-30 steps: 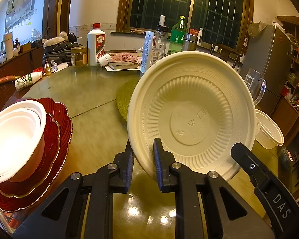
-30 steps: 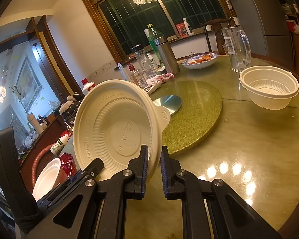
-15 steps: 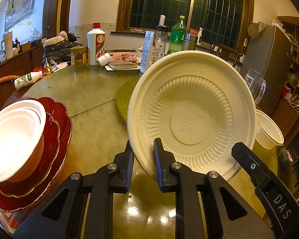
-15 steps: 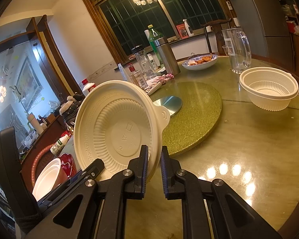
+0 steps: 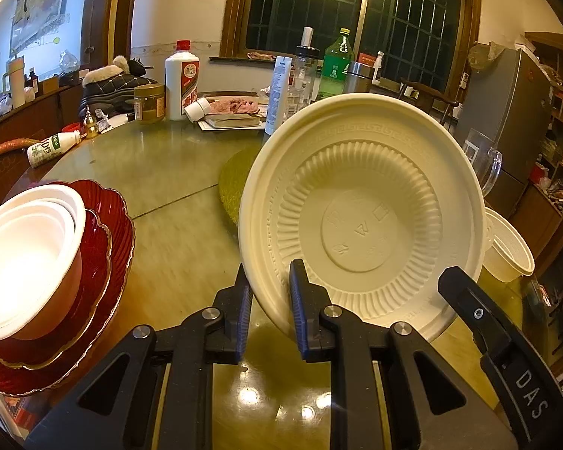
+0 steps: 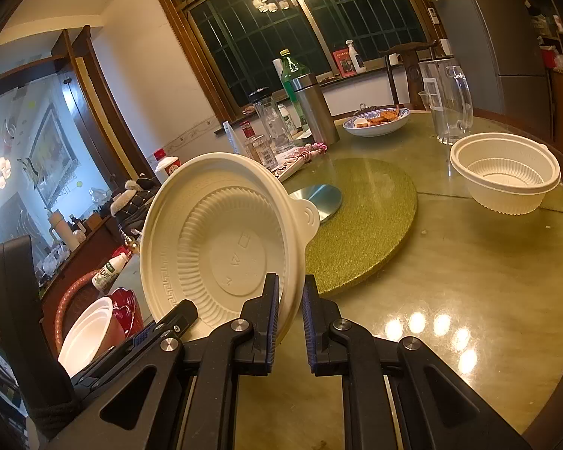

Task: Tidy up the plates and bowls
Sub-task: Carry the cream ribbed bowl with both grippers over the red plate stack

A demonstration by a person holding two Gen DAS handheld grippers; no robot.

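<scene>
Change since a second ago: nothing has shifted; both grippers and the cream bowl sit where they were.
Left gripper (image 5: 270,292): jaws closed on the cream bowl's rim, one pad on its outer side, the other on the ribbed face.
Right gripper (image 6: 289,309): jaws closed on the rim of the same bowl at another spot along its edge.
Cream bowl (image 5: 360,221): held up off the counter between the two grippers, tipped on edge, its round base panel with embossed marks facing the left wrist camera; a small tab on its rim shows in the right wrist view.
Second cream bowl (image 6: 506,172): upright on the counter, well apart from the held one, near a clear pitcher (image 6: 446,101).
Red plates (image 5: 105,262): stacked at the counter's left edge, scalloped with gold trim, carrying a nest of white bowls (image 5: 26,258).
Turntable (image 6: 360,221): a green glittery disc in the counter's middle, behind the held bowl.
Counter (image 6: 450,285): glossy, greenish, round.
Far side: a white bottle with red cap (image 5: 182,78), a green bottle (image 5: 336,63), a steel flask (image 6: 313,108) and a blue-patterned dish of food (image 6: 377,120).
</scene>
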